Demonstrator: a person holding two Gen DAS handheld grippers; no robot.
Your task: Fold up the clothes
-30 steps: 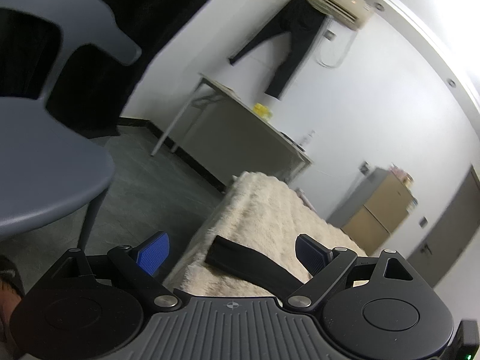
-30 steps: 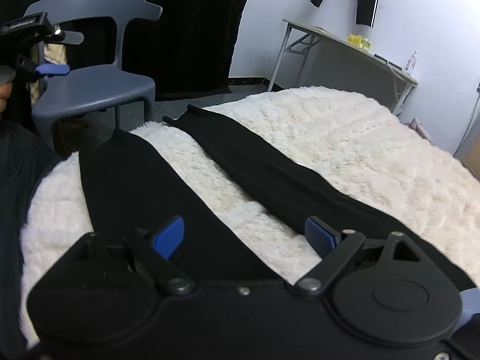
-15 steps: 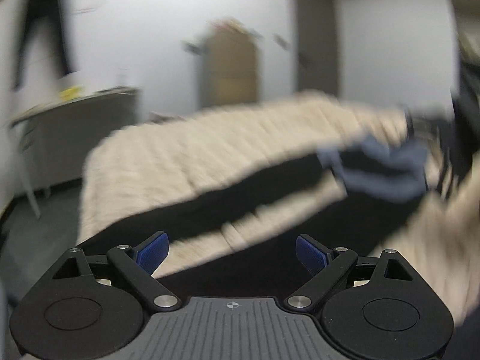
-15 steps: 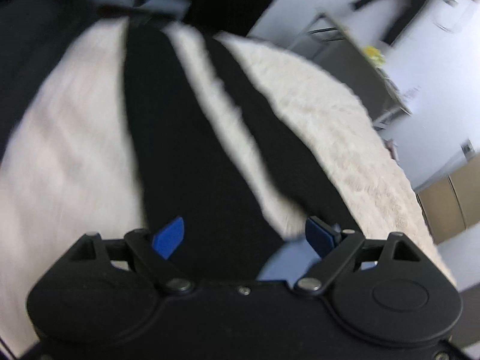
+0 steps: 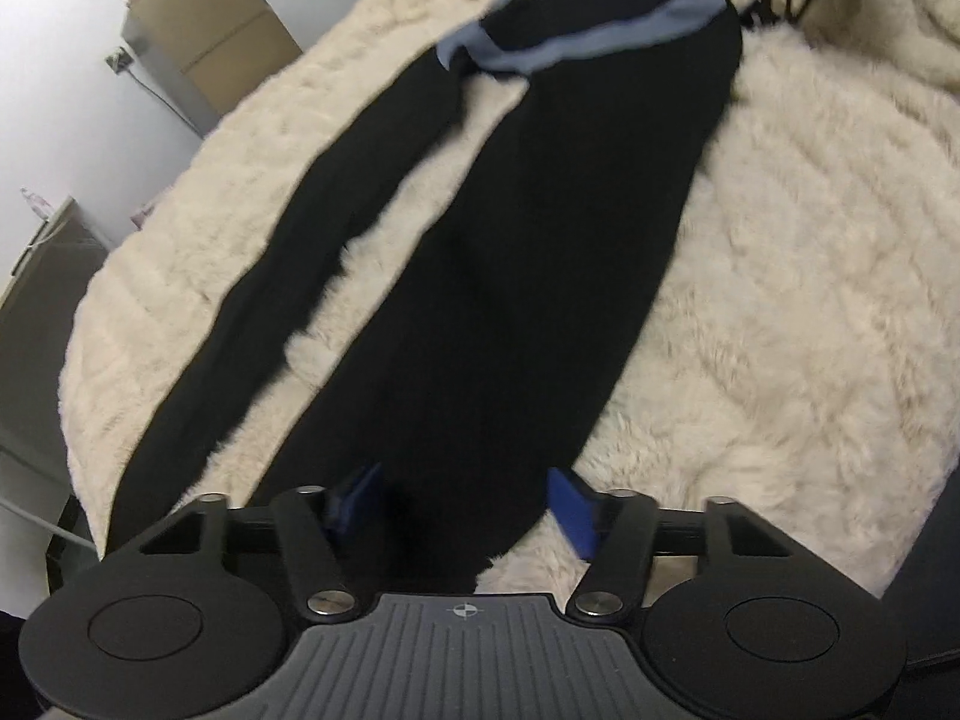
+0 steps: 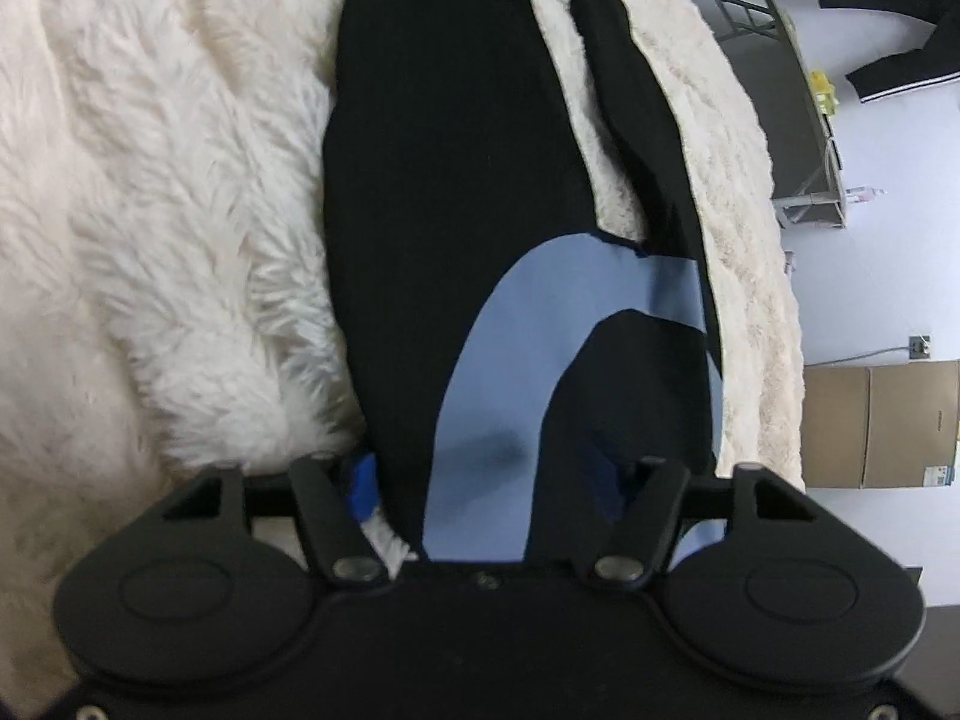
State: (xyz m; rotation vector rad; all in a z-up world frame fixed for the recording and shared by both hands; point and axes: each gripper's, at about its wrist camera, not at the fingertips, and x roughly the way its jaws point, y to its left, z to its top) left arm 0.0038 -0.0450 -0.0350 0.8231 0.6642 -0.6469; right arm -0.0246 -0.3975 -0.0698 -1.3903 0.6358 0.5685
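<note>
Both claws have swung down over the black trousers spread on the fluffy bed. The left claw and right claw have just been closing, half-narrowed astride cloth ends.

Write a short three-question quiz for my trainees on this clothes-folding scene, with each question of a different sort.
1. True or false: the black garment is spread out on a bare wooden floor.
2. Which colour is the band at one end of the garment? A red, B blue-grey, C yellow.
3. Short answer: which hand's tongs are at the banded end of the garment?

Key
1. False. It lies on a fluffy cream blanket.
2. B.
3. The right tongs. Their jaws have just been closing, with the cloth between them.
</note>
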